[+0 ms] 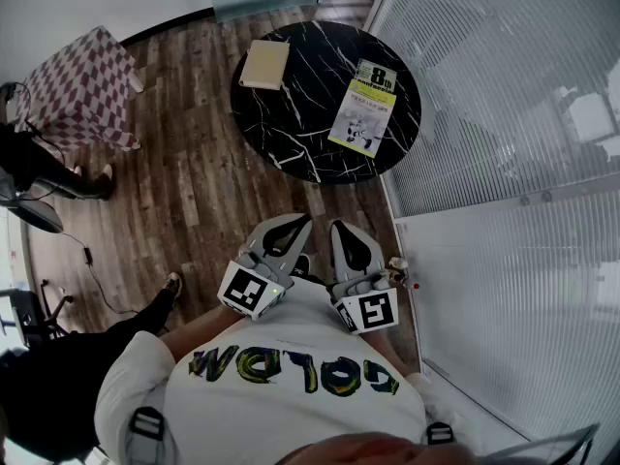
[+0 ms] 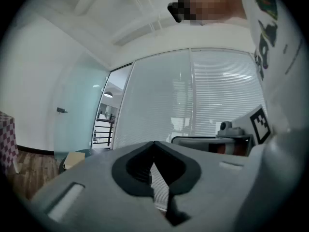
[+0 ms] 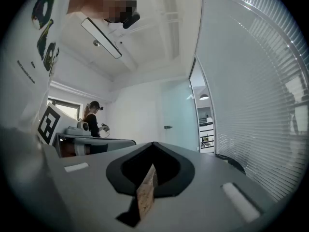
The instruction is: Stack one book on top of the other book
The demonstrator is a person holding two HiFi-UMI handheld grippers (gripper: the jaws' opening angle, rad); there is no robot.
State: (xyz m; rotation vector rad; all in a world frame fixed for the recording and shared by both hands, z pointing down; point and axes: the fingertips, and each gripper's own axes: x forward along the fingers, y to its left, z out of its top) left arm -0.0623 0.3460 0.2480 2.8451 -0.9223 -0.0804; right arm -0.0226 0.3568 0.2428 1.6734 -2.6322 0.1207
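Note:
A round black marble table [image 1: 291, 129] carries two books lying apart. A plain tan book [image 1: 263, 64] is at its far left, and a green-and-white printed book [image 1: 364, 107] is at its right. My left gripper [image 1: 295, 225] and right gripper [image 1: 341, 231] are held side by side close to my chest, short of the table, pointing level towards it. Both are shut with nothing between the jaws. In the left gripper view the shut left gripper [image 2: 154, 145] fills the foreground, with the tan book [image 2: 72, 159] low at the left. The right gripper [image 3: 154, 145] looks shut too.
A glass wall with white blinds [image 1: 504, 114] runs along the right, close to the table. A seat under a red-and-white checked cloth [image 1: 82, 85] stands at the far left on the wooden floor [image 1: 184, 192]. A person [image 1: 44, 168] stands at the left.

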